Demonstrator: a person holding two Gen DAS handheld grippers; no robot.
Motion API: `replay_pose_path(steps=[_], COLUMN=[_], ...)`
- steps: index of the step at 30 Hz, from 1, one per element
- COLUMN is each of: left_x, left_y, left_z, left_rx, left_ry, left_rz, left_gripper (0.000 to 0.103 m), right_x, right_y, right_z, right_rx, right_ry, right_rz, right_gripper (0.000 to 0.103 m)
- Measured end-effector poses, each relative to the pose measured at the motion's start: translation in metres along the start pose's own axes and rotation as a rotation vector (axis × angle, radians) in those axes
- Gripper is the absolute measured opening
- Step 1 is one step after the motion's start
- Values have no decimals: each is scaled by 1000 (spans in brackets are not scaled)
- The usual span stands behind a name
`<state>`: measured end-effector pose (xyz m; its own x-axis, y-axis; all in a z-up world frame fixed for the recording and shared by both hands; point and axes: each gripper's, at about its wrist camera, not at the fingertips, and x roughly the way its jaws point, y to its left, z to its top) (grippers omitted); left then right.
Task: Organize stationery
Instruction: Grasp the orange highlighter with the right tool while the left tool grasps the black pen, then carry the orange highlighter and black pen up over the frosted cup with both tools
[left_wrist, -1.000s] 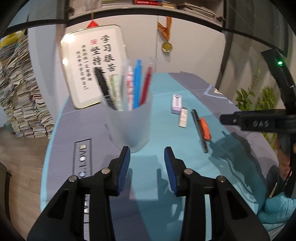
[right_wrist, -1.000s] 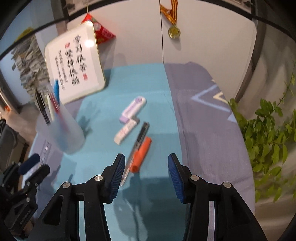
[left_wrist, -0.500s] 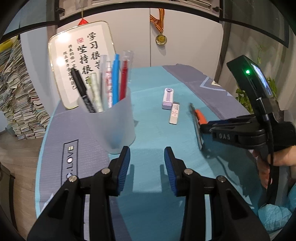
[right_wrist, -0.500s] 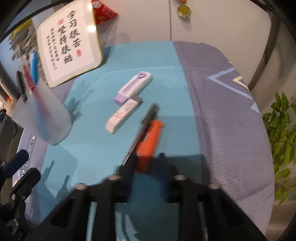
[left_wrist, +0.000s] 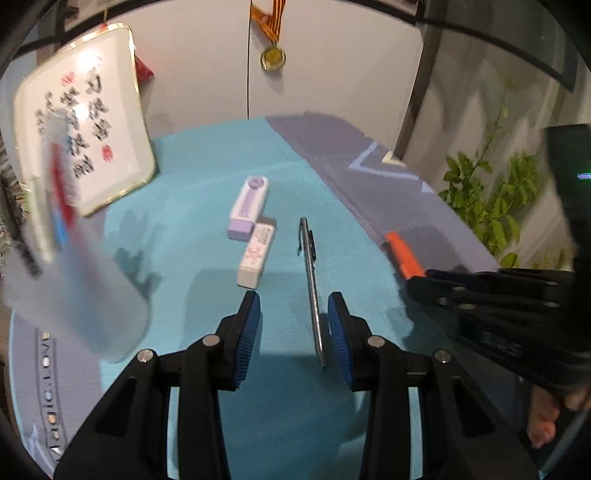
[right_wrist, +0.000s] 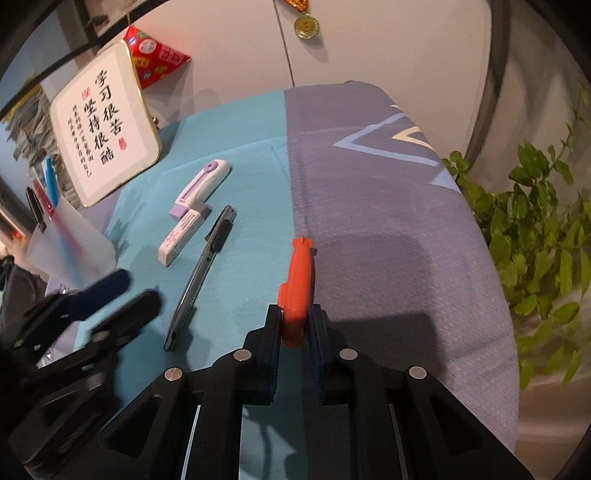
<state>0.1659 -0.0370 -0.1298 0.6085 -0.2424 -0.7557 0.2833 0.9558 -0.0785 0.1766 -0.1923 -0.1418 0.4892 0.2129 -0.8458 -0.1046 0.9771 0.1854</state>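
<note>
The right gripper (right_wrist: 295, 325) is clamped on the orange marker (right_wrist: 298, 280), its pads pressing the barrel's near end while the rest juts forward over the seam where the table's (right_wrist: 388, 221) teal cloth meets the grey; whether it has cleared the cloth I cannot tell. Nearest the front edge on the left, the left gripper (left_wrist: 294, 332) hangs with jaws apart and nothing pressed between them, the slim black pen (left_wrist: 311, 288) lying on the cloth with its near end in the gap, closer to the right pad. Just beyond, toward mid-table, a white eraser (left_wrist: 256, 256) touches a purple correction tape (left_wrist: 248, 206). The frosted pen cup (left_wrist: 74, 295), already holding several pens, stands by the left edge, with a framed calligraphy board (right_wrist: 103, 125) at the far left corner. The step in hand looks like picking up loose items: next, the marker needs carrying across to the cup and dropping in upright, while the left jaws close squarely on the pen.
</note>
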Motion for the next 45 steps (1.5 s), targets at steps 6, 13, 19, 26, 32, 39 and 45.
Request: replay_pose_path(steps=[6,13,19,26,32,39,45], left_x=[16,-12,-47,-47,-3,25,24], left_y=[-2,-1,5,3,-13,-6,-5], left_z=[-5,-24,-60,-44,-9,0,2], left_rx=[11,42,140,145,173,147,152], left_ry=[76,79,111,13,6,73,82], left_rz=[-57,-81,-27,48,93,87,50], left_gripper=[4,2,6,34,35,34,9], right_x=[0,-10,-12,-14,-15,-6,-2], right_y=[-4,-5,-4,1,-1,-1,5], right_z=[-2,-7,-11,-13,-13,-11,6], right_rx=[16,18,11,4,6,-15,-50], right_ry=[-7,-25,-23,-30,-34,7,20], right_rz=[29,33,39,54,47,48,28], right_gripper=[15,15,15,15,15,15,19])
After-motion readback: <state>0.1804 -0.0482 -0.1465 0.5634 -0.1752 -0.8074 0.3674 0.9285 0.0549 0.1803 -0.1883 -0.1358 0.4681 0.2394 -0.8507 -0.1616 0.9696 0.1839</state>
